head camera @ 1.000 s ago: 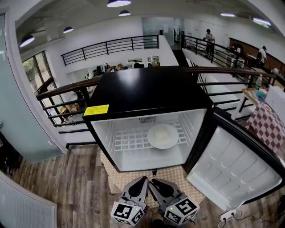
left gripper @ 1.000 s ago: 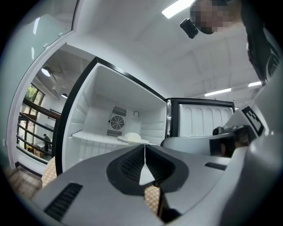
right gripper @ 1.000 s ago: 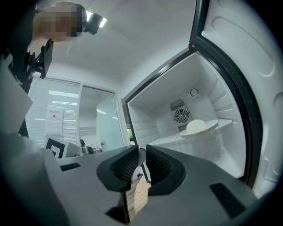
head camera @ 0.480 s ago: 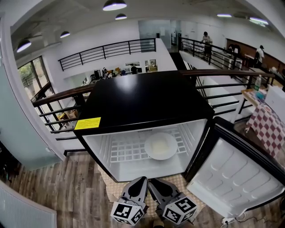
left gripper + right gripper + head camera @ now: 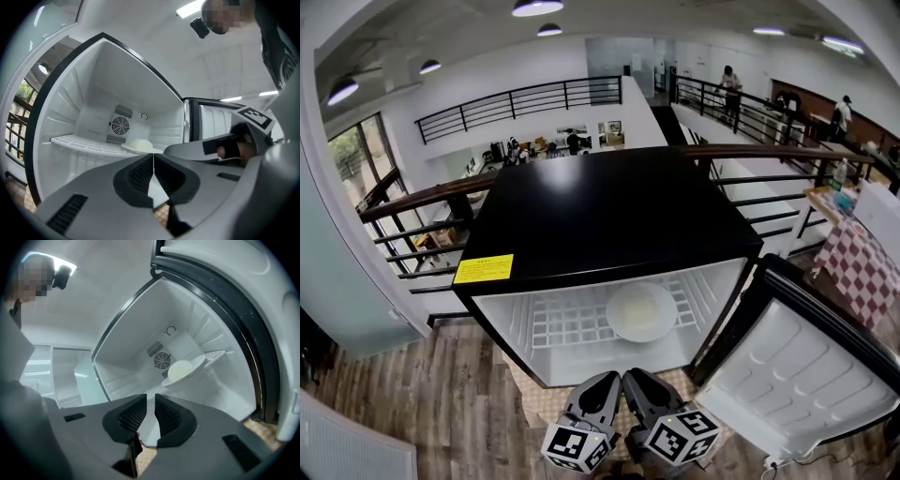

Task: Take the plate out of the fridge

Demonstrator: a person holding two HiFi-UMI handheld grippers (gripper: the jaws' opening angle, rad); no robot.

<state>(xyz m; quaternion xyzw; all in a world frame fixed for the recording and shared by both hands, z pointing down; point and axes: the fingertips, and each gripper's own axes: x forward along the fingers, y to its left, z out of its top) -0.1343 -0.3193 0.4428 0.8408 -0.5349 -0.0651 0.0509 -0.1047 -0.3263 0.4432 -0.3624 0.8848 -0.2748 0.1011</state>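
L gripper (image 5: 605,380): fingers closed, empty. R gripper (image 5: 635,377): fingers barely apart, empty. Both sit low, outside the fridge (image 5: 609,216) opening. Inside, the plate (image 5: 641,311) lies on the shelf (image 5: 562,323), right of centre. Recommended: open fingers wide, approach level, pinch near rim.

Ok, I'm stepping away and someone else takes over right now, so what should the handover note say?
Left tongs: shut, empty.
Right tongs: slightly apart, empty.
Both are low in front of the open fridge, outside it.
The plate sits on the wire shelf, untouched.
Done: door open.
Left: reach in, grip the plate, bring it out.
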